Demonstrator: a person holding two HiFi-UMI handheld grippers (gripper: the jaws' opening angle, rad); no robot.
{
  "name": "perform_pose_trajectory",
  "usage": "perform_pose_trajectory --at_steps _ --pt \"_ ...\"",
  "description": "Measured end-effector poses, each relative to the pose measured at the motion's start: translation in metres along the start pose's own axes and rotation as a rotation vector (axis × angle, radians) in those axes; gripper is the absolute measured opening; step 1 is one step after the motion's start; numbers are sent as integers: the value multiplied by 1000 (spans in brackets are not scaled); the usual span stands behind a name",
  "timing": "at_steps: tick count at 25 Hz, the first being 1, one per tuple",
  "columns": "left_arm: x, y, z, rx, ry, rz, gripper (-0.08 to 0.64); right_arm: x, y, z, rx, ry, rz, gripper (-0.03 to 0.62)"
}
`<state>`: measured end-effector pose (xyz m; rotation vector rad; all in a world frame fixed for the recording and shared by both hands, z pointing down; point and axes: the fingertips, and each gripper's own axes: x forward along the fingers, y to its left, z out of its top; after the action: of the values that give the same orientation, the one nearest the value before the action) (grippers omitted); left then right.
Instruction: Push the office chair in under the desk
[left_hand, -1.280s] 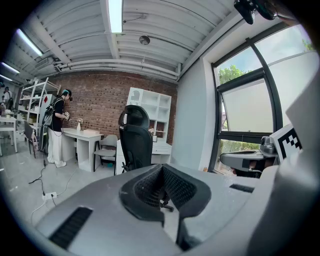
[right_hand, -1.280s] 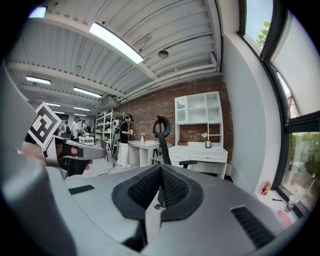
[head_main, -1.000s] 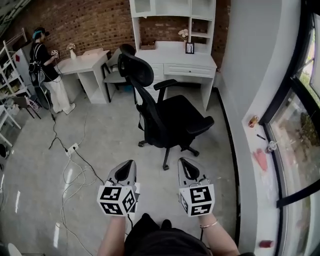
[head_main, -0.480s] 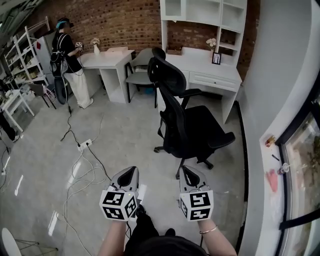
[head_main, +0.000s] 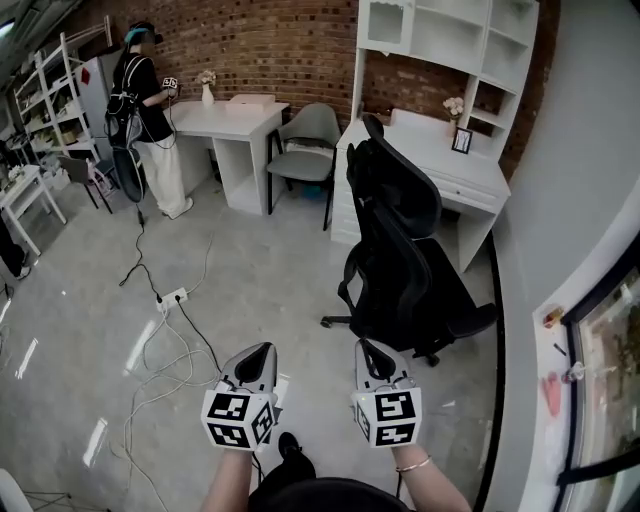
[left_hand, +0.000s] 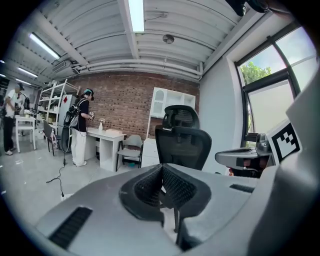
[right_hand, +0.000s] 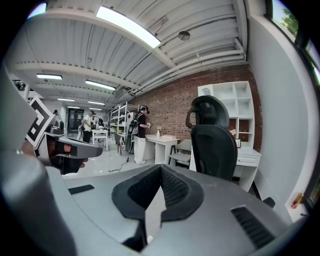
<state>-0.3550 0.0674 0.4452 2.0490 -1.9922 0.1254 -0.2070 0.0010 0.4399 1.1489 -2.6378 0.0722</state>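
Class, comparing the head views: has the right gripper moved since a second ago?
Yes. The right gripper has advanced toward the white desk, which now looks nearer and larger ahead.

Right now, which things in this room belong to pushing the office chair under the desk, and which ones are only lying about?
For the job:
- black office chair
- white desk with shelves above
- left gripper and right gripper, both shut and empty

Only lying about:
- grey chair
- second white table
- power strip on the floor
- person standing at that table

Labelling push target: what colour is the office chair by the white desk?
Black: the high-backed office chair shows best in the head view.
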Motion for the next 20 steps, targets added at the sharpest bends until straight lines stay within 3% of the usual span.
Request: perform_pose_trajectory --at_steps 6,14,20 --pt "26 68 26 11 -8 -18 9 75 25 23 7 21 -33 5" --pt "32 143 38 -4 -10 10 9 137 85 31 -37 54 53 5" --pt "52 177 39 -21 0 22 9 189 94 33 -29 64 56 5"
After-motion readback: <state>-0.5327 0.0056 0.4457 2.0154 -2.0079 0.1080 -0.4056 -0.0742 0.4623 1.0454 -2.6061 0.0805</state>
